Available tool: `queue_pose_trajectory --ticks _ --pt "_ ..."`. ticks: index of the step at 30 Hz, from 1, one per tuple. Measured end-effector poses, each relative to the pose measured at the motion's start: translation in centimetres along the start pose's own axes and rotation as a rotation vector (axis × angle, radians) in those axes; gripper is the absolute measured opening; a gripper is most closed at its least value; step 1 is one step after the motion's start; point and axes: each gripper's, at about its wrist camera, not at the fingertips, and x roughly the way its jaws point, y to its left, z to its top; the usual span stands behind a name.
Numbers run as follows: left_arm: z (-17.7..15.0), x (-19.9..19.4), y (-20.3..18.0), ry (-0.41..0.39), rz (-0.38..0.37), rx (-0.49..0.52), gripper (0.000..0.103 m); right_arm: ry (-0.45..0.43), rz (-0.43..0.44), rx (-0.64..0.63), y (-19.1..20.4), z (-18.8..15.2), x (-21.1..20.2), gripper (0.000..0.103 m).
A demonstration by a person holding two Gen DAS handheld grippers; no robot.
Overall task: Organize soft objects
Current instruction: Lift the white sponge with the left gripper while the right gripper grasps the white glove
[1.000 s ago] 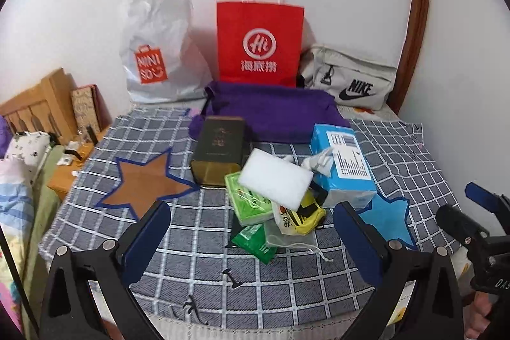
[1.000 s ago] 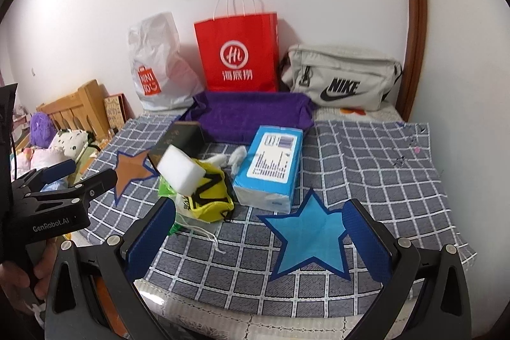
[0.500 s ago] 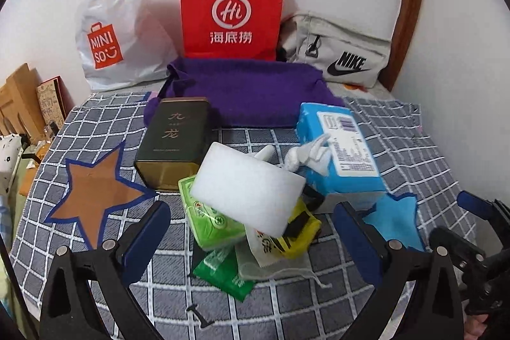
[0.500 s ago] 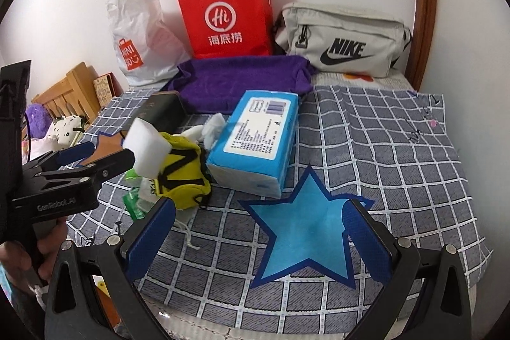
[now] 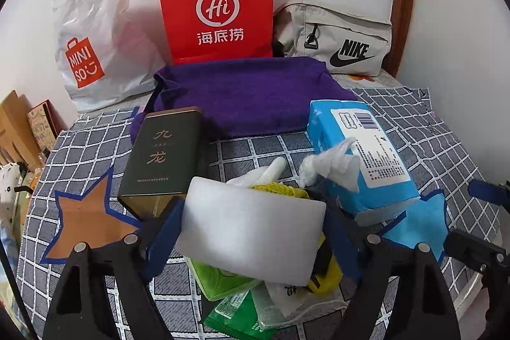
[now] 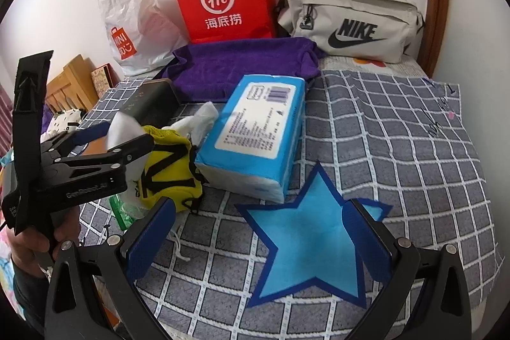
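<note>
A white sponge (image 5: 251, 228) lies on top of a pile with a yellow mesh bag (image 6: 169, 168), green packets (image 5: 220, 276) and crumpled white cloth (image 5: 331, 161). My left gripper (image 5: 253, 212) is closing, and its blue pads meet the sponge's two short sides. The right wrist view shows this gripper (image 6: 127, 133) from the side, around the sponge (image 6: 122, 128). A blue tissue pack (image 5: 360, 155) leans against the pile. My right gripper (image 6: 258, 222) stands open and empty over a blue felt star (image 6: 312, 244).
A dark tin (image 5: 162, 158) lies left of the pile, beside a brown felt star (image 5: 86, 222). A purple towel (image 5: 248, 91), red paper bag (image 5: 216, 8), white plastic bag (image 5: 95, 31) and grey pouch (image 5: 344, 43) line the wall. The checked bedcover (image 6: 398, 133) ends near me.
Both grippers came lower and nearer the pile. The left jaws narrowed from wide open until they reached the sponge's sides. The right jaws stayed open.
</note>
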Motion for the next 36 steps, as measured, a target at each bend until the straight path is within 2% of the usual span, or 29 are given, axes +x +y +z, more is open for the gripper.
queue_pose_trajectory --ticks 3,10,16,19,22,23,25,26,27,31,36 --pt "0.0 -0.5 0.5 -0.013 -0.025 -0.007 0.081 -0.003 0.01 -0.019 0.6 0.8 0.3 0.103" --pt "0.4 -2.8 2.8 -0.038 0.007 -0.05 0.081 -0.007 0.034 -0.077 2.5 3.1 2.0 0.101" --pt "-0.2 -3.8 5.7 -0.048 0.052 -0.118 0.081 -0.015 0.034 -0.123 3.9 5.4 5.0 0.09" --pt "-0.6 -4.0 6.7 -0.048 0.064 -0.139 0.081 0.004 0.03 -0.143 4.5 5.7 6.8 0.081" --pt "-0.9 -4.0 7.5 -0.048 0.072 -0.155 0.081 0.022 0.015 -0.155 5.0 5.9 8.6 0.065" --pt "-0.9 -4.0 7.8 -0.047 0.071 -0.163 0.081 0.03 0.006 -0.164 5.3 5.9 9.2 0.054" --pt "-1.2 -3.9 8.2 -0.045 0.069 -0.178 0.081 -0.006 -0.043 -0.212 6.1 5.8 9.5 0.039" --pt "-1.3 -3.9 8.3 -0.044 0.069 -0.182 0.081 -0.016 -0.047 -0.234 6.4 5.8 9.5 0.013" --pt "-1.4 -3.8 8.5 -0.041 0.07 -0.187 0.081 -0.013 -0.032 -0.237 6.5 5.9 9.6 0.003" --pt "-1.8 -3.9 8.8 -0.039 0.072 -0.201 0.081 -0.029 0.017 -0.229 6.1 5.8 8.1 0.002" --pt "-2.1 -4.6 8.8 -0.045 0.08 -0.213 0.081 -0.121 0.071 -0.201 5.3 5.1 2.5 0.002"
